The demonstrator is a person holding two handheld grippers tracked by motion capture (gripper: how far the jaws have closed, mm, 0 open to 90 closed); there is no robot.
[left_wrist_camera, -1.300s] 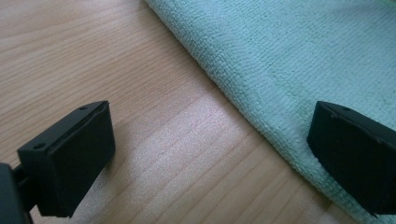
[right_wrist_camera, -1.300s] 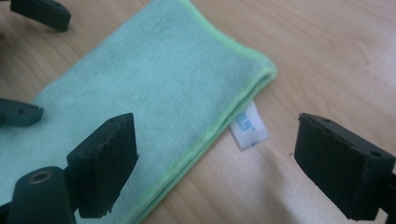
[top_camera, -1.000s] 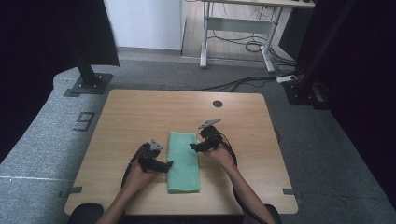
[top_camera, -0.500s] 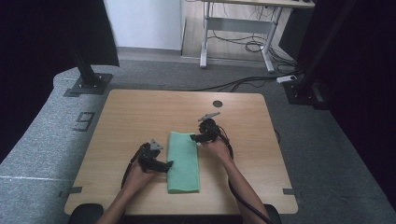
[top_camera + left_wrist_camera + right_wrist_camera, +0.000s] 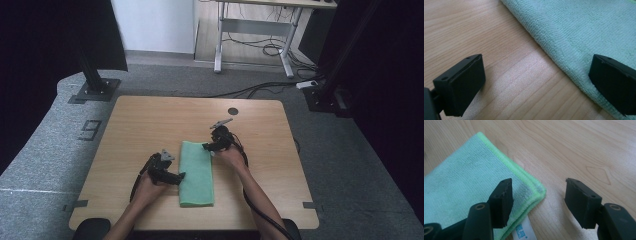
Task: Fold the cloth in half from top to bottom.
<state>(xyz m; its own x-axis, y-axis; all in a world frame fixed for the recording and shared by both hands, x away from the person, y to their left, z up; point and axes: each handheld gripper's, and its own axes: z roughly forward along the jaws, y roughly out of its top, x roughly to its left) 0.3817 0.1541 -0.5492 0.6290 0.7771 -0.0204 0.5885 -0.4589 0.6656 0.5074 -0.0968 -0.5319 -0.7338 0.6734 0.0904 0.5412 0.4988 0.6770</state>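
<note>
A folded green cloth (image 5: 196, 172) lies lengthwise on the wooden table (image 5: 150, 120), near the front edge. My left gripper (image 5: 176, 176) rests at the cloth's left edge. In the left gripper view it is wide open (image 5: 536, 82), one jaw over bare wood and the other over the cloth (image 5: 579, 32). My right gripper (image 5: 207, 147) sits at the far right corner. Its jaws (image 5: 539, 200) have just been closing and stand partly open astride that corner of the cloth (image 5: 469, 180), not pressing on it. A white label (image 5: 525, 231) pokes out from the fold.
A small dark round hole (image 5: 233, 111) is set in the tabletop toward the back. Black stand bases (image 5: 95, 90) stand on the grey floor at the far left and right. A black cable (image 5: 257, 205) trails from the right gripper along the forearm.
The right hand has slid a little farther from the person along the cloth's right edge to its far corner. The left hand has stayed put.
</note>
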